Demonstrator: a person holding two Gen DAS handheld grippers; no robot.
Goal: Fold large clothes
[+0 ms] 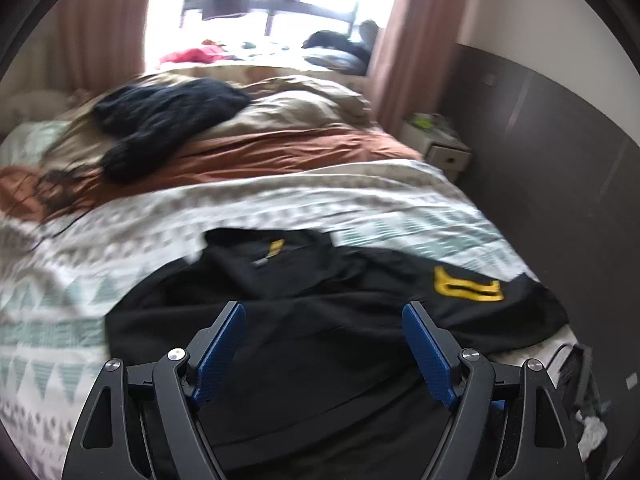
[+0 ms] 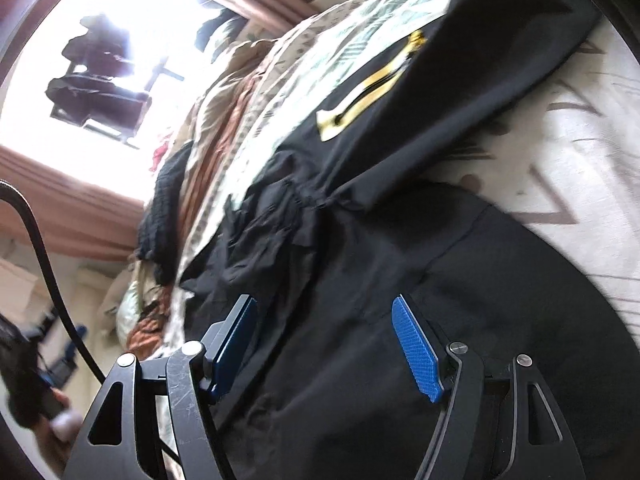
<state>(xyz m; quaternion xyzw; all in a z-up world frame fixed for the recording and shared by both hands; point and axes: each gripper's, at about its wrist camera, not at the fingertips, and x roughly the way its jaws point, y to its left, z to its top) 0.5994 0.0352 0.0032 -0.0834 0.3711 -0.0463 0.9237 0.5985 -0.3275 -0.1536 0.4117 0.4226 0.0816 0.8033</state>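
Spread on the patterned bedspread (image 1: 120, 240), the black garment (image 1: 320, 300) lies under both grippers' wide-spread, empty jaws.

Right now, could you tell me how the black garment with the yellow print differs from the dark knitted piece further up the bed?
The black garment is smooth and spread wide at the near end of the bed; the dark knitted piece looks fuzzy and lies bunched up on the tan bedding. The black garment carries a yellow print; the knitted piece shows none. Both grippers' jaws stand open above the black garment, far from the knitted piece. Both are dark.
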